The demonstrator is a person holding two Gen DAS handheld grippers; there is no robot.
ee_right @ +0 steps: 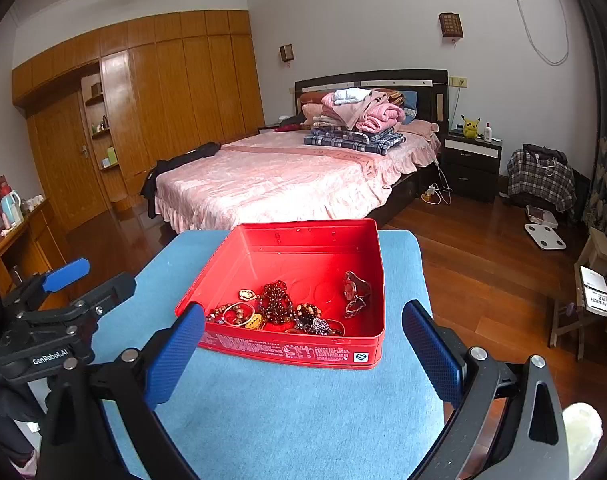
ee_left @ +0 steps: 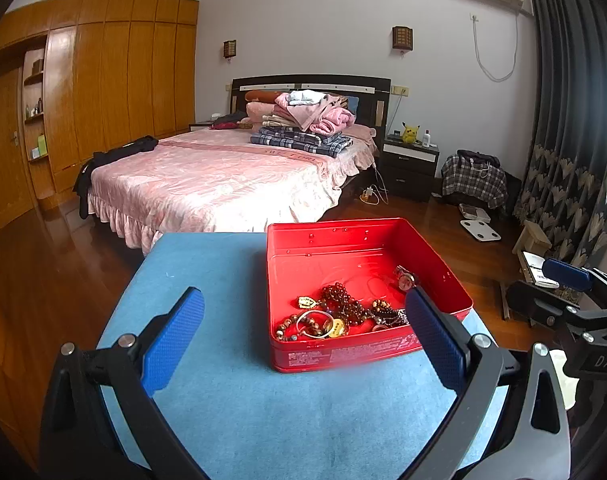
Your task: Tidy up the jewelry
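Note:
An open red tin (ee_left: 327, 240) (ee_right: 291, 354) stands on a blue-covered table (ee_left: 223, 420) (ee_right: 287, 412). Inside lies a heap of jewelry: dark red bead strings (ee_left: 343, 300) (ee_right: 277, 300), bead bracelets (ee_left: 291, 326) (ee_right: 227, 312), a gold bangle (ee_left: 315, 324) (ee_right: 239, 314), a gold pendant (ee_left: 306, 302) (ee_right: 247, 294) and a wristwatch (ee_left: 404, 278) (ee_right: 353, 290). My left gripper (ee_left: 307, 344) hangs open just before the tin's near wall, holding nothing. My right gripper (ee_right: 303, 354) is open and empty too, its left finger near the tin's front corner. Each gripper appears in the other's view, the right gripper (ee_left: 567, 276) at the right edge, the left gripper (ee_right: 65, 270) at the left edge.
Behind the table stands a bed (ee_left: 223, 184) (ee_right: 287, 184) with a pink cover and folded clothes. Wooden wardrobes (ee_left: 103, 88) line the left wall. A nightstand (ee_left: 409, 164), a plaid bag (ee_left: 473, 178), a white scale (ee_left: 479, 230) and a small stool (ee_right: 571, 316) stand on the wood floor to the right.

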